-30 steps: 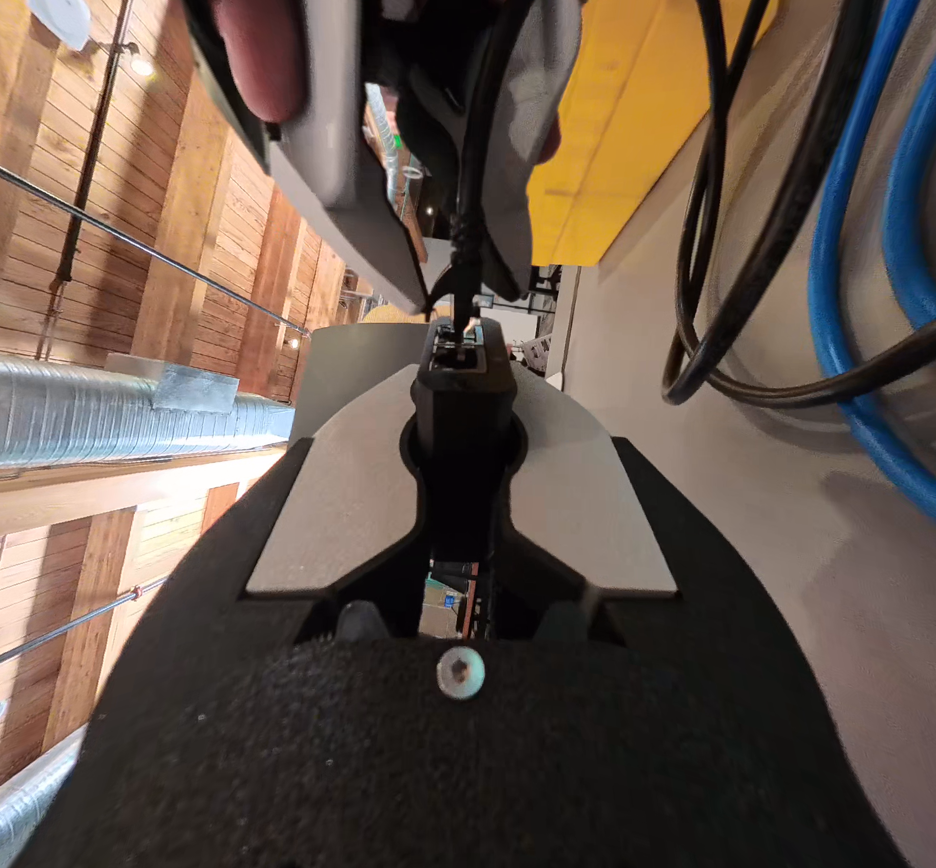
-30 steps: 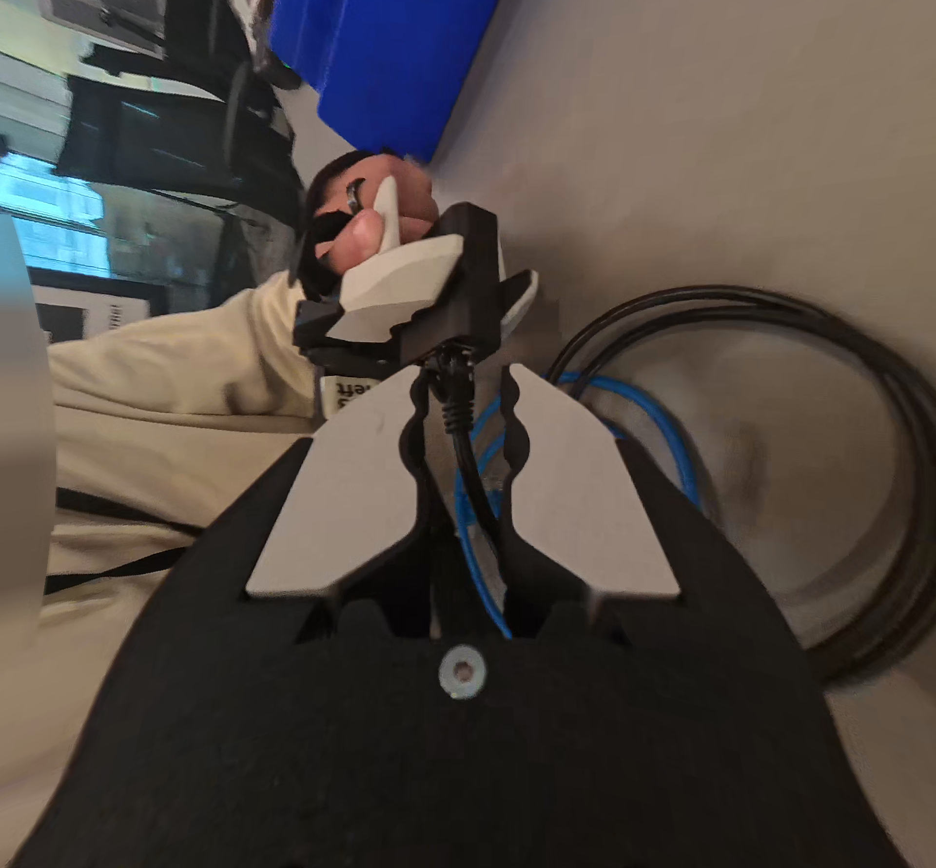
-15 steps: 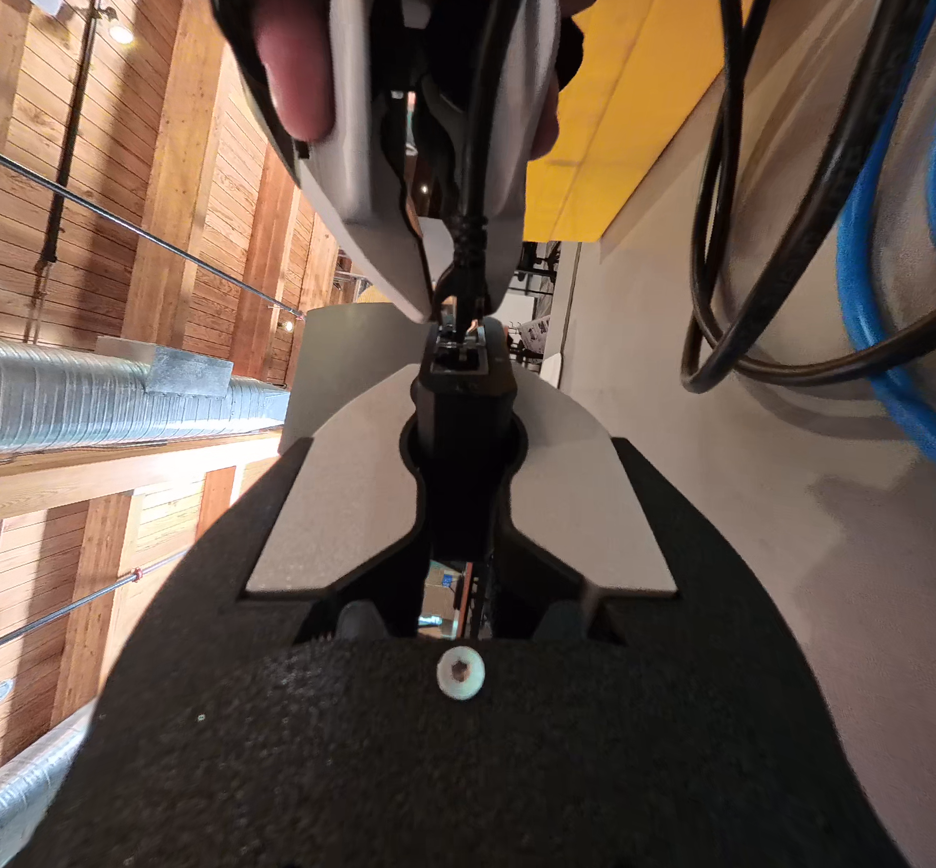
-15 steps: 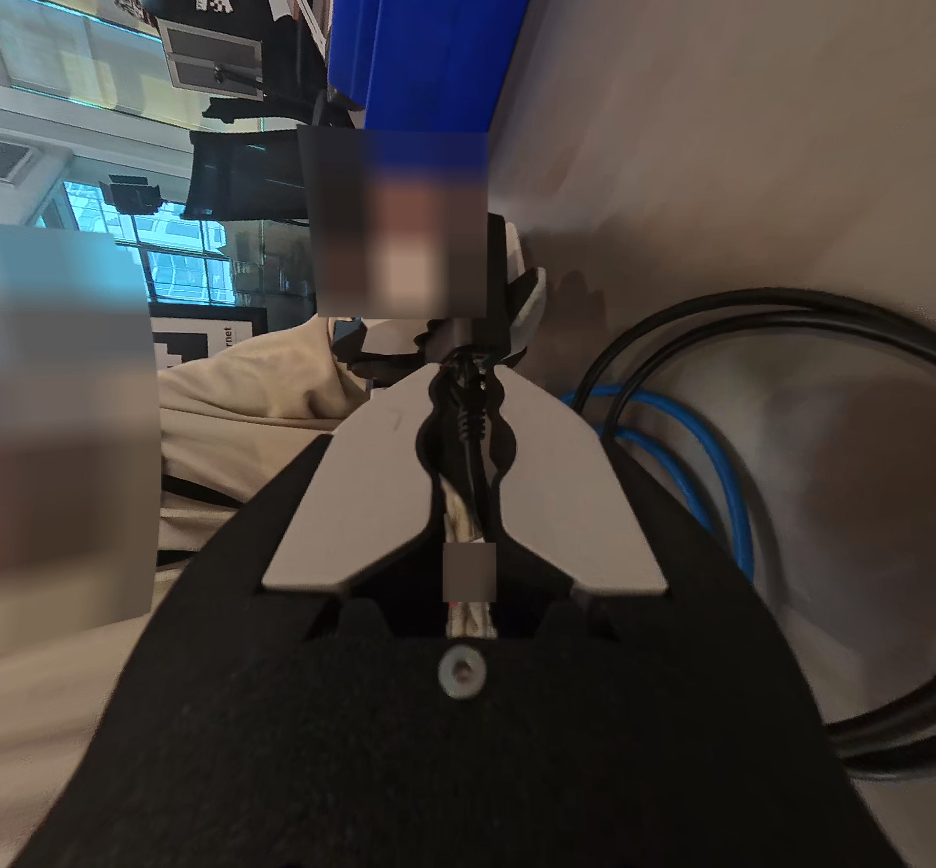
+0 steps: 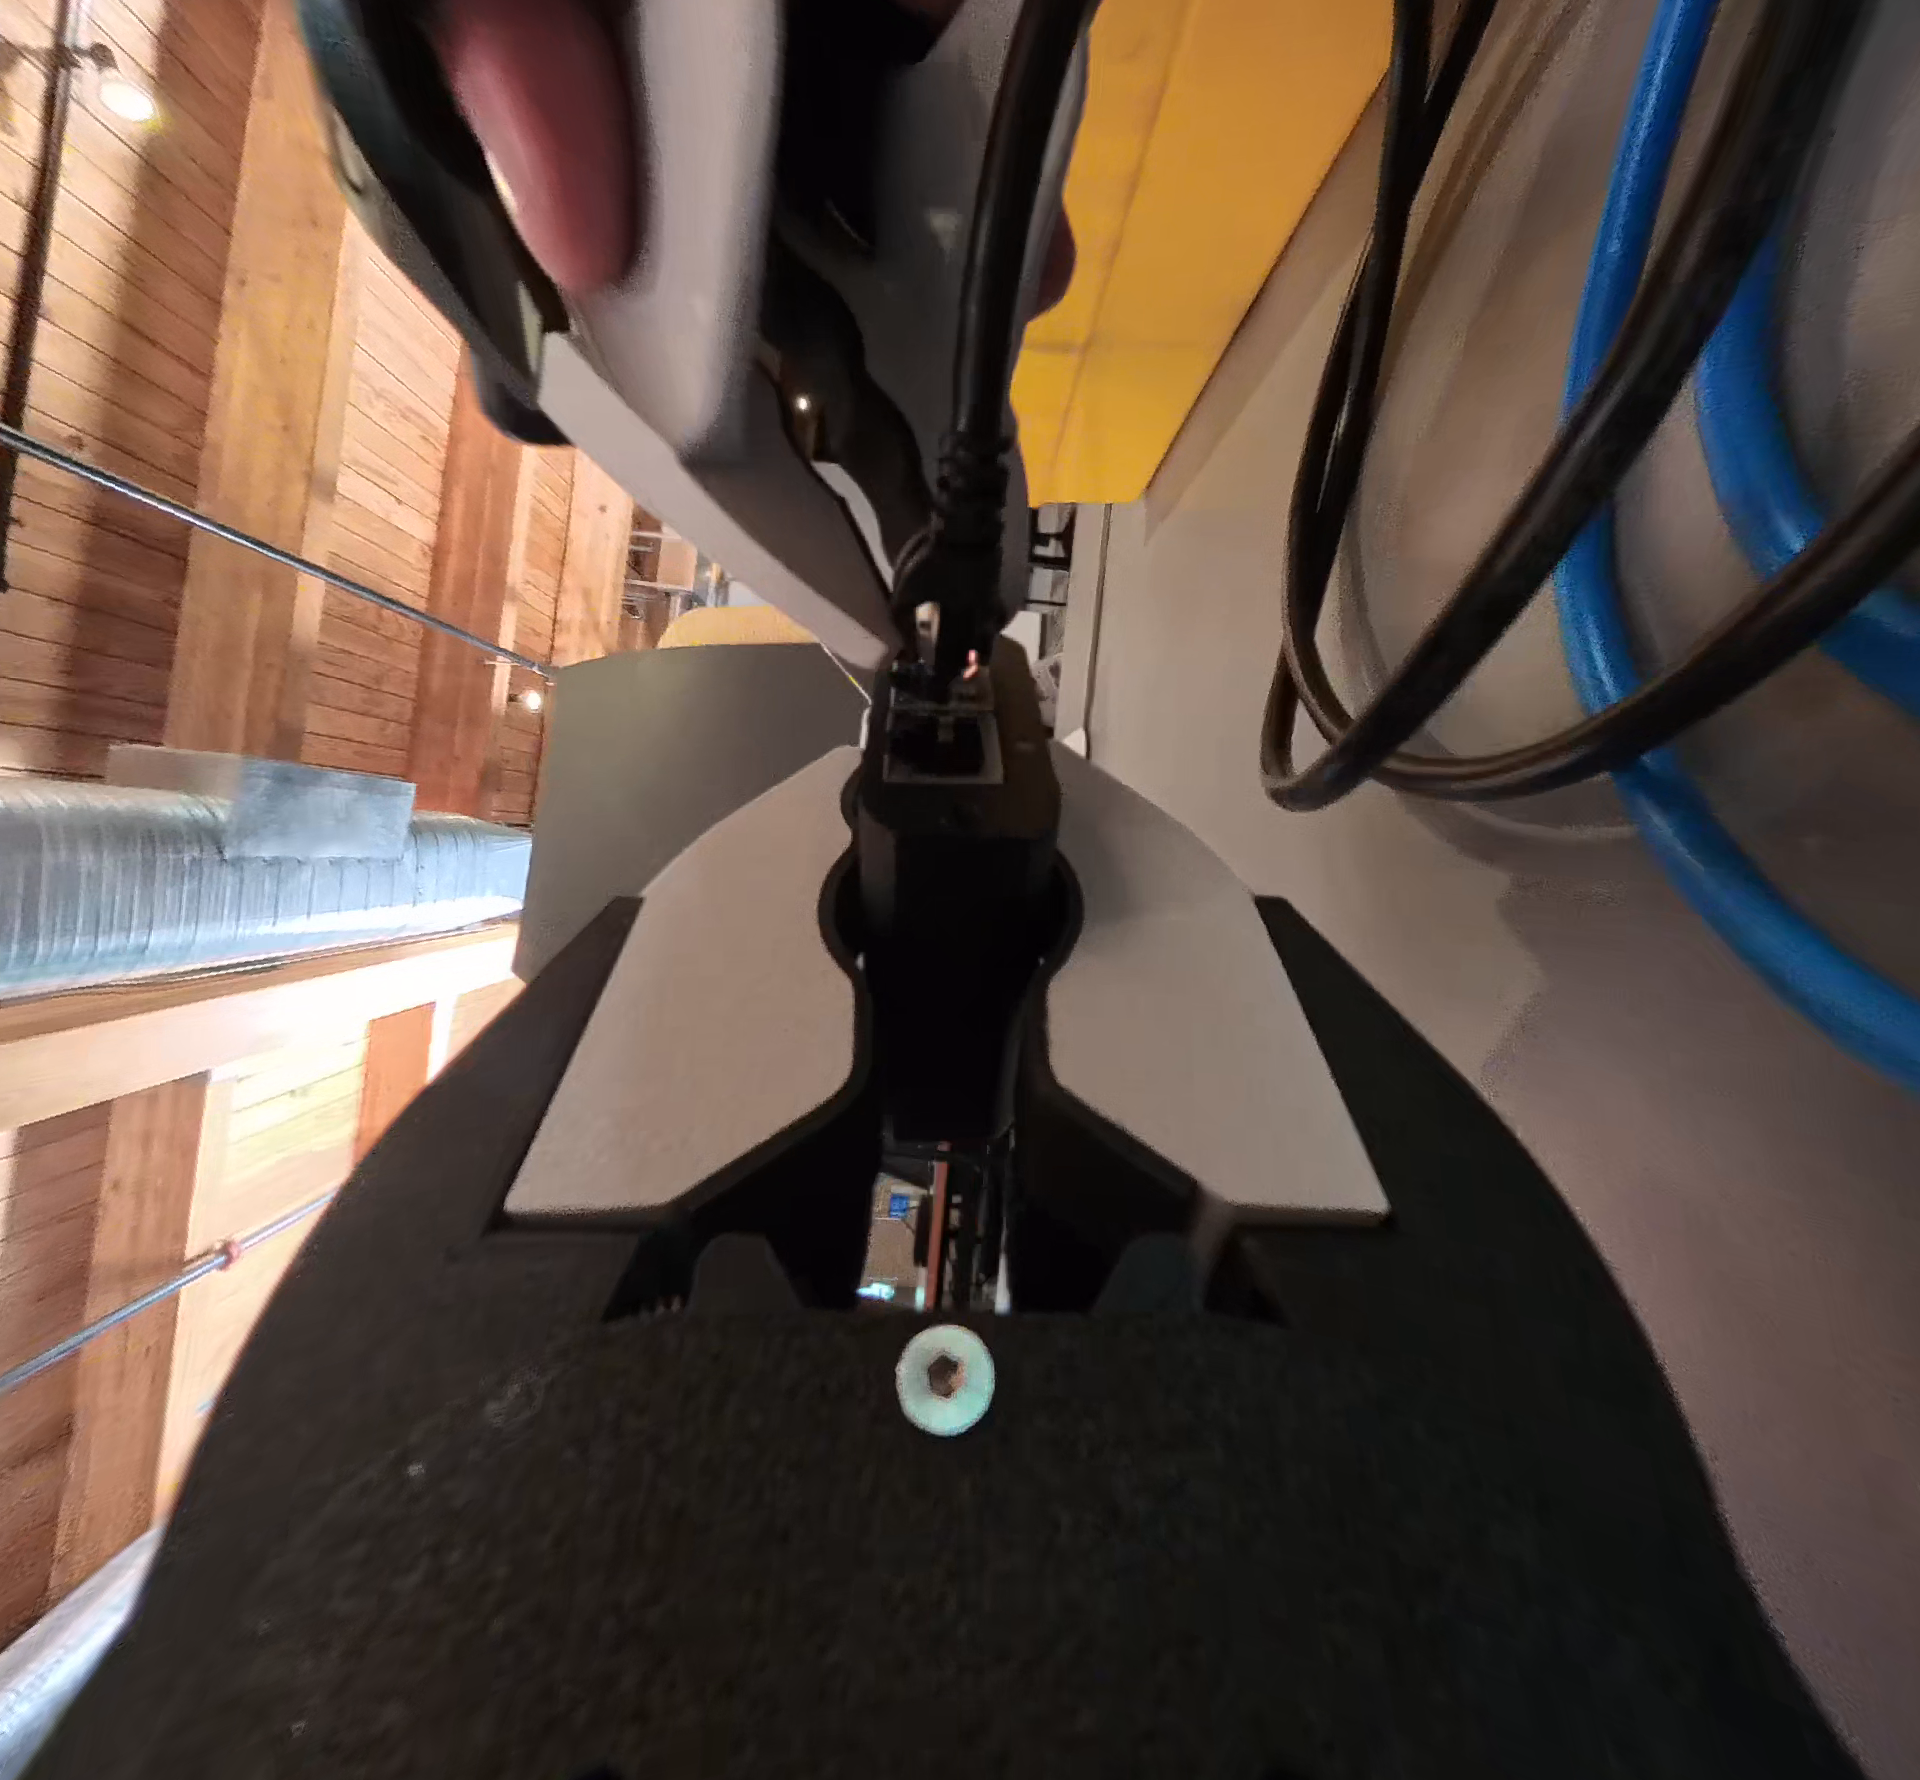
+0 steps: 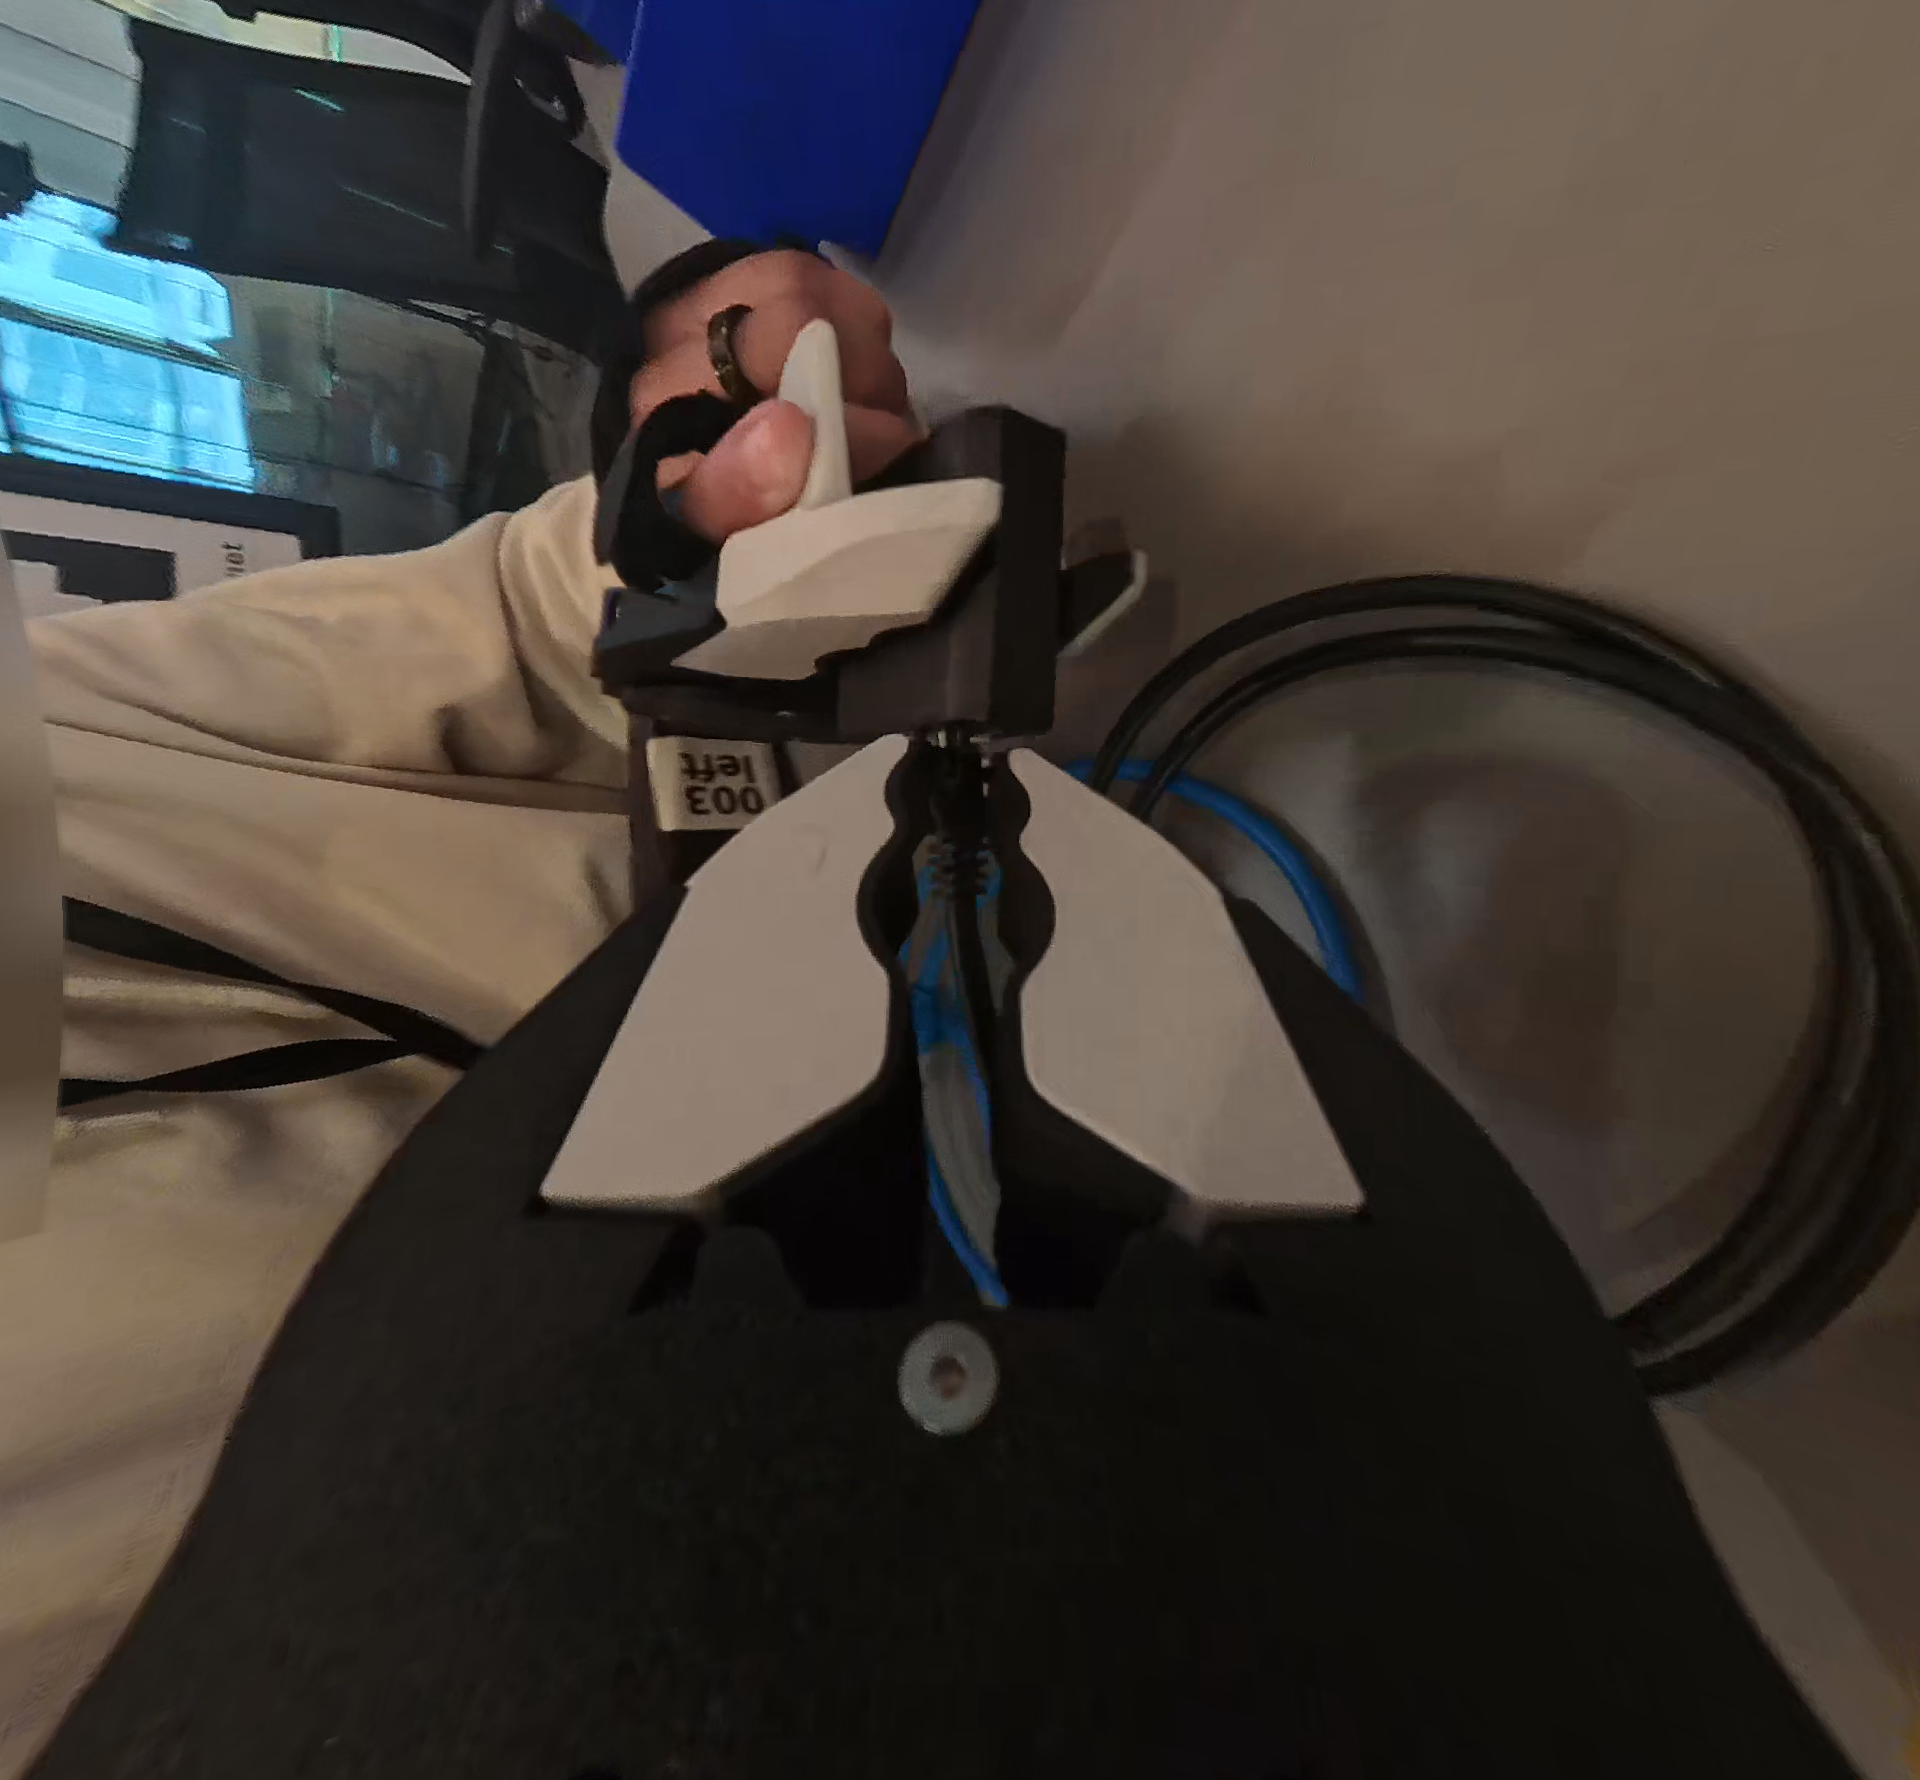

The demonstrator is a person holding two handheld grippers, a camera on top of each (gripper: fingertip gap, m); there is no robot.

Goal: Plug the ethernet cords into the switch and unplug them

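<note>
Left two-finger gripper with grey pads on black body (image 5: 951, 795): clamped on small black box-shaped ethernet switch (image 5: 951, 909), held between the pads with port end facing away from camera. In right wrist view same switch (image 6: 982, 577) seen off the beige tabletop (image 6: 1455, 276), in left gripper (image 6: 862, 587), gripped by a hand with a dark ring (image 6: 769, 380) and a cream sleeve behind. Right two-finger gripper, grey pads, black body (image 6: 961, 774): closed on black ethernet cord (image 6: 961, 857) at the ribbed strain-relief boot, fingertips just short of switch face. Plug end at the switch port, touching it; cannot tell if fully seated. In left wrist view right gripper (image 5: 940, 629) comes in from top, tips right at the port opening, black cord (image 5: 997, 276) running up out of frame, fingertip (image 5: 540, 120) visible on the grey trigger. Rest of black cord coiled in loops on tabletop (image 5: 1558, 1211), beside and overlapping a coiled blue ethernet cord (image 5: 1662, 587); blue cord (image 6: 1278, 857) partly hidden behind right gripper in the other view. Blue block-shaped object (image 6: 790, 37) near table's far edge, yellow panel (image 5: 1195, 224) at far side in left view. Both views rotated sideways, slightly motion-blurred.
</note>
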